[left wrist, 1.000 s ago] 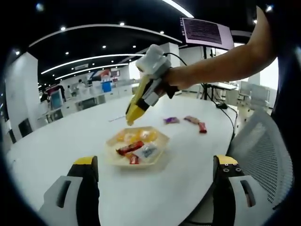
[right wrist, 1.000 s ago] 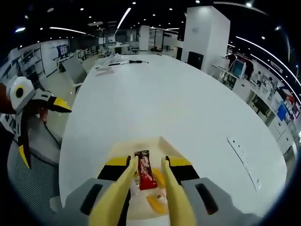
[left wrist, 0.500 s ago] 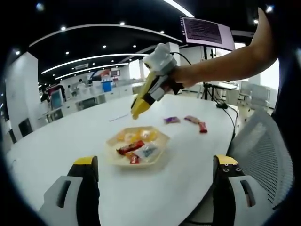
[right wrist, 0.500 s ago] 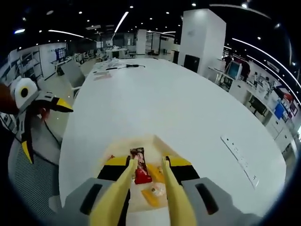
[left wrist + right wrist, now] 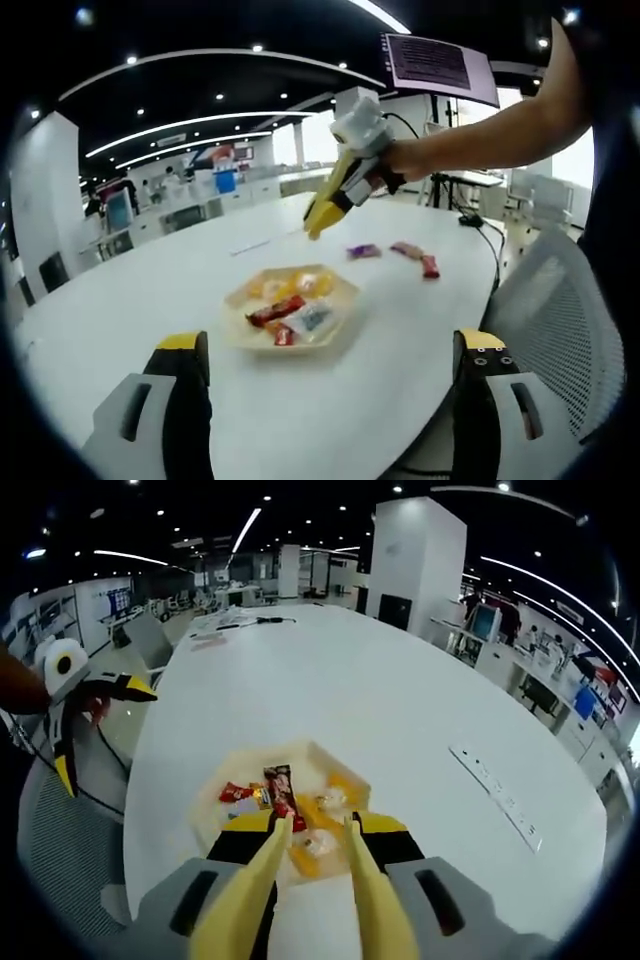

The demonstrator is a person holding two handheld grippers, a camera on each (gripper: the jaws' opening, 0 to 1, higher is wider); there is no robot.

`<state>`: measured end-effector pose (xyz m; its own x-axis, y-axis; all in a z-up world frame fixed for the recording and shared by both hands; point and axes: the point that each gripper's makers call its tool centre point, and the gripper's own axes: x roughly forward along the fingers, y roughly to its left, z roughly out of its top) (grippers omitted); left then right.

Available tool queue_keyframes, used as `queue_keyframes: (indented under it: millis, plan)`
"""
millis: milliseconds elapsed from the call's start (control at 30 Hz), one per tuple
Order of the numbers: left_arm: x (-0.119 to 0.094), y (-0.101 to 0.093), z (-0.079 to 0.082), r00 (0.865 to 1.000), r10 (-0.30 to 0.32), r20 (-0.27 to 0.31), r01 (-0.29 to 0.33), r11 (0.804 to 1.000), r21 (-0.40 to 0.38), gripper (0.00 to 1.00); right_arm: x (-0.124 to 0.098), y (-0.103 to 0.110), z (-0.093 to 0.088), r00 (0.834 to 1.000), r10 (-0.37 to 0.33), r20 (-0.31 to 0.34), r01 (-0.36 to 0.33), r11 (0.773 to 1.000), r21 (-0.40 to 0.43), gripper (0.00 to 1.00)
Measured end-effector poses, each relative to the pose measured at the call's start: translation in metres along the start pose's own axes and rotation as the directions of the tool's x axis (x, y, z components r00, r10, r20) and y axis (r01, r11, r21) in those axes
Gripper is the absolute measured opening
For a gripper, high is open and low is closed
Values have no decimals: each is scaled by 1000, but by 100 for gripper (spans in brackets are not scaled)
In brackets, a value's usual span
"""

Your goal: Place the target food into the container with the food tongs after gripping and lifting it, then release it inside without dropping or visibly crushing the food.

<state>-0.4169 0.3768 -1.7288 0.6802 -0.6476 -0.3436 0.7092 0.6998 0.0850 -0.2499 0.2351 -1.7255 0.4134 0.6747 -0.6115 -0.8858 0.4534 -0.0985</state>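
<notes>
Right gripper [image 5: 307,852], right gripper view: yellow tong-like fingers [image 5: 268,862] nearly closed, only a narrow gap between tips. Nothing seen held between them. It hangs above the container [image 5: 213,788], a pale shallow tray lying near the tabletop [image 5: 400,710] edge closest to the person.

Red wrapped bar [image 5: 280,790] lies inside the container, just beyond the fingertips, among yellow candies [image 5: 318,842] and a second red wrapper [image 5: 238,794]. Cannot tell whether the tips touch the bar; it looks to be resting free on the tray.

Left gripper view: right gripper [image 5: 322,215] is raised above the tabletop [image 5: 120,310], beyond the container [image 5: 338,298] and clear of it. Three loose wrapped candies [image 5: 405,252] lie farther toward the far right edge, well apart from the container.

Left gripper [image 5: 330,400]: fingers [image 5: 185,385] spread wide, empty, low near the close edge.

Handling, as judgement: wrapped bar is light, its film slick and crinkly, contents likely brittle or soft. Best taken across the narrow width at mid-length, light pressure only; gripping an end would let it swing or slip. Placement looks done for this piece; the loose candies remain as likely next targets.
</notes>
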Motion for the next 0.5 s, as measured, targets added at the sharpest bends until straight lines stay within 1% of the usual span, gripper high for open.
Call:
queue_keyframes:
  millis: [33,100,500]
  plan:
    - [0,0,0,1000,0,-1,0,1000,0,98,-1,-1,-2,1000,-2,-1,2,1000,2,29]
    - [0,0,0,1000,-2,-1,2,1000,-2,98,-9,-7,-11,1000,-16,-11,16,1000,14,29]
    - [0,-1,0,1000,-5,-1,5,1000,-2,98,-49,-40,-57,994,-101,-42,104,993,63,29]
